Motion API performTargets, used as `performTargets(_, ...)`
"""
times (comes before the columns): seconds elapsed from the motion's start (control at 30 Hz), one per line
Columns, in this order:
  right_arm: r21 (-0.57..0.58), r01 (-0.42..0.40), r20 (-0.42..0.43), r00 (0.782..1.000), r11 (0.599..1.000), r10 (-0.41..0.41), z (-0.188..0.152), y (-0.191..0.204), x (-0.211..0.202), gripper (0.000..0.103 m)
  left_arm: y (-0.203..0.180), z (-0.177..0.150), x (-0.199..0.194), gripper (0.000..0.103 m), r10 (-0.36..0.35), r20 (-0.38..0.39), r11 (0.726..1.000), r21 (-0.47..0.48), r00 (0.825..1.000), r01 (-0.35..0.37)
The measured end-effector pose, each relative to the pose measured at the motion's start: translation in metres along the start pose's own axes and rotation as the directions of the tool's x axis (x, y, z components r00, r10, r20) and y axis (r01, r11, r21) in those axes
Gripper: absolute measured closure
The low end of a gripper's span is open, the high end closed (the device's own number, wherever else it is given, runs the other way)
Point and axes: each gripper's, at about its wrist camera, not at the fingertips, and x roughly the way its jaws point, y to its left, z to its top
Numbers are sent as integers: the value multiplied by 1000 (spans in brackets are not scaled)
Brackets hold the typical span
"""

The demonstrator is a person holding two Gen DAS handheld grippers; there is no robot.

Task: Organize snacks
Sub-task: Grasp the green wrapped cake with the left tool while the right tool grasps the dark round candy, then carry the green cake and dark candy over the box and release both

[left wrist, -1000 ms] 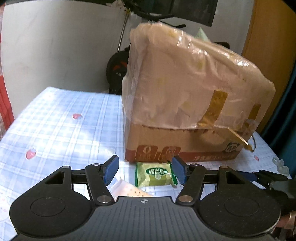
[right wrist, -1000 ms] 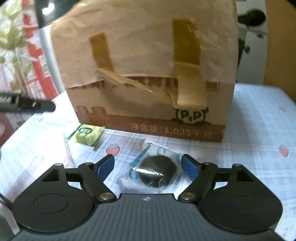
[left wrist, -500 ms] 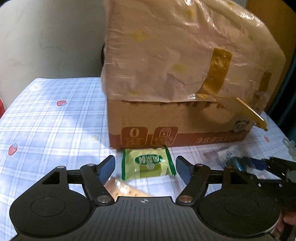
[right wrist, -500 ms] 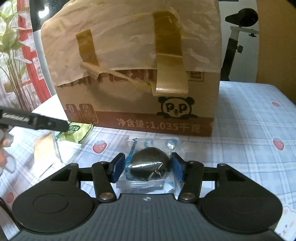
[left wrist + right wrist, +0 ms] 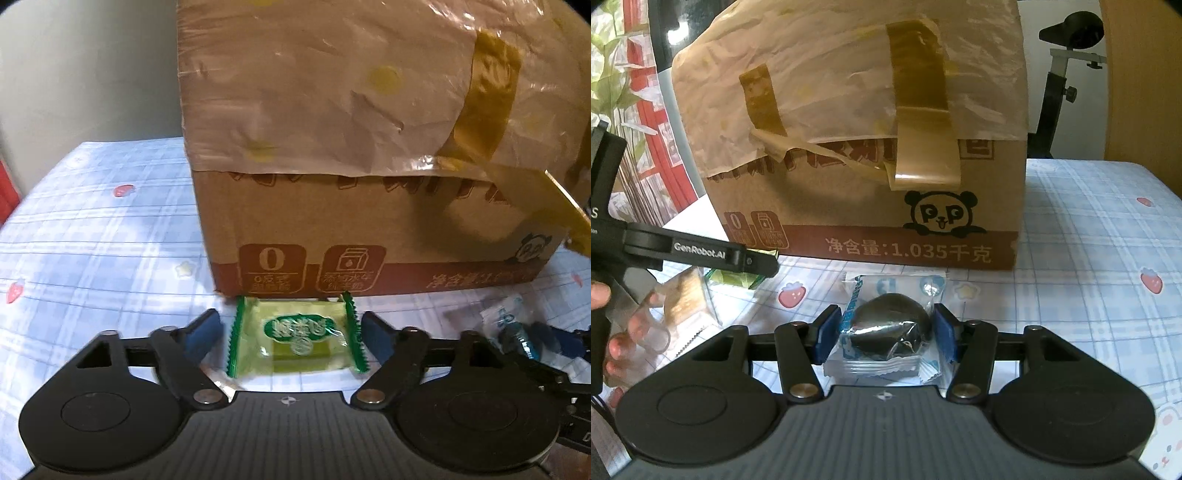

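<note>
the sorting looks barely begun: both snacks i can see lie on the checked tablecloth [image 5: 92,229], in front of the taped cardboard box [image 5: 369,221], and nothing has been put anywhere yet. the right gripper [image 5: 884,334] is clamped on a dark round snack in a blue-white wrapper [image 5: 886,328], its pads pressing the packet's sides, the packet low over the cloth. the left gripper [image 5: 290,336] straddles a green-wrapped snack [image 5: 297,334] lying just before the box; its jaws are closing, gaps showing on both sides. a tan cracker packet [image 5: 683,299] waits nearby. where they belong isn't visible, so lifting and placing both remains.
</note>
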Motion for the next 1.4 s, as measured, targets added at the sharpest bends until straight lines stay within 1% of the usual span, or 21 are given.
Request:
performTargets(0.03,2,-1,1,1000,1000,1,0,0,0,47,-3,-1,-3,40,2,2,1000,1,1000,-2)
performTargets(0.13,2,-2,2,1000,1000,2,0,0,0,47,-11,-8,-11,43,-28,12,999,20,1000,28)
performTargets(0.27,3,-2,2,1000,1000,2,0,0,-1,47,-22,-18,-19,43,-55,29,996,74,998,53)
performTargets(0.37,12,-8,4,1000,1000,8,0,-2,-1,47,-27,-21,-25,46,-70,39,994,88,997,66)
performTargets(0.47,10,-5,4,1000,1000,5,0,-1,-1,47,-27,-21,-35,47,-79,51,994,77,996,75)
performTargets(0.6,11,-11,4,1000,1000,11,0,-1,-2,47,-26,-23,-50,47,-99,77,995,18,992,98)
performTargets(0.83,1,-20,4,1000,1000,20,-1,1,-3,47,-29,-31,-76,48,-84,130,996,26,988,81)
performTargets(1.03,-8,-16,24,1000,1000,16,-3,2,-6,49,-39,-38,-92,48,-43,178,997,70,983,31)
performTargets(1.07,-13,-16,34,999,1000,17,-3,3,-7,49,-32,-34,-95,48,-40,182,997,73,982,28)
performTargets(1.23,-33,-19,48,999,999,21,-4,8,-9,50,-31,-32,-97,48,-46,192,997,64,980,35)
performTargets(1.4,-44,-11,49,999,999,14,-2,12,-12,50,-26,-29,-111,48,-52,217,998,52,975,42)
